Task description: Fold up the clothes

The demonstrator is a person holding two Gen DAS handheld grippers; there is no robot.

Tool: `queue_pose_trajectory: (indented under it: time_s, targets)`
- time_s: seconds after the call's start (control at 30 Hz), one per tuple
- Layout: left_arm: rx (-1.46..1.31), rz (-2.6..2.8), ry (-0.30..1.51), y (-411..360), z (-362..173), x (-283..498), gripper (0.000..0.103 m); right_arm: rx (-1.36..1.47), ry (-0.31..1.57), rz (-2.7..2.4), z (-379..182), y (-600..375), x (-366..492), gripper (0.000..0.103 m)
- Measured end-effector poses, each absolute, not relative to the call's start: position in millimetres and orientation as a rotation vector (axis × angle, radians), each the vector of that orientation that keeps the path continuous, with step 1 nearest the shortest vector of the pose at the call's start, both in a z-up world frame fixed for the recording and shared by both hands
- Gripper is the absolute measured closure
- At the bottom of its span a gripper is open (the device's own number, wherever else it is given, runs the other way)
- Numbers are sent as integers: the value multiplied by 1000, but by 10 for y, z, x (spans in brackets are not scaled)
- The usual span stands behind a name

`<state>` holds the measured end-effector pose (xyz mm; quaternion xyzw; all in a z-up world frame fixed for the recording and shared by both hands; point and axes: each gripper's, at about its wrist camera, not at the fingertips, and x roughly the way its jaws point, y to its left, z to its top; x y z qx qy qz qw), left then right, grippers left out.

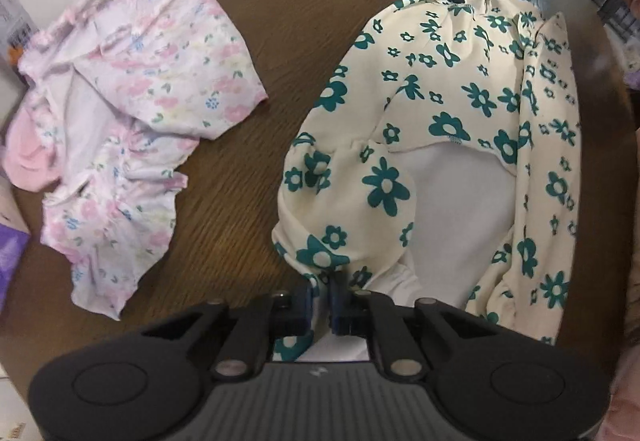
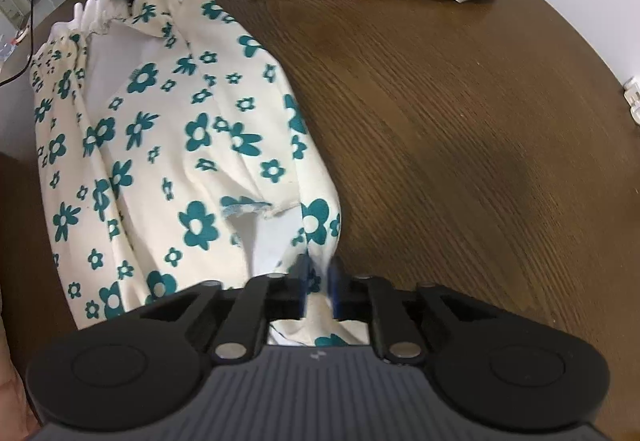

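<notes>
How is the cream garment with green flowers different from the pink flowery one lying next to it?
The cream garment has bold teal flowers; the pink garment has small pastel ones. The cream one is pinched by the left gripper and right gripper; the pink one lies untouched and crumpled. Both rest on the wooden table.

dark wood-grain table (image 1: 288, 21), purple box (image 1: 10, 261) at its edge, black cable (image 2: 30, 41) beyond

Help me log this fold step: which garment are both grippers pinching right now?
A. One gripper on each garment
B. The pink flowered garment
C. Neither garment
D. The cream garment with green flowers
D: the left gripper and the right gripper are each shut on an edge of the cream garment with green flowers, while the pink flowered garment lies apart on the table, untouched.
</notes>
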<state>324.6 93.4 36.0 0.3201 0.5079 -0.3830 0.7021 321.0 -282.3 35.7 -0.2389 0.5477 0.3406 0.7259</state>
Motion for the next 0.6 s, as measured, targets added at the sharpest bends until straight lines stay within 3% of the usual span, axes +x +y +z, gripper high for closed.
queue_pose_trajectory:
  time_s: [0.23, 0.43, 0.6]
  targets:
    - [928, -616, 783, 912, 399, 2910, 99, -591, 1101, 683, 378, -2733, 2970, 97]
    - [1254, -494, 414, 711, 286, 2174, 100, -649, 909, 551, 603, -2692, 2597, 98]
    - [1323, -434, 225, 746, 82, 1712, 100, -716, 750, 474, 667, -2617, 2051, 98]
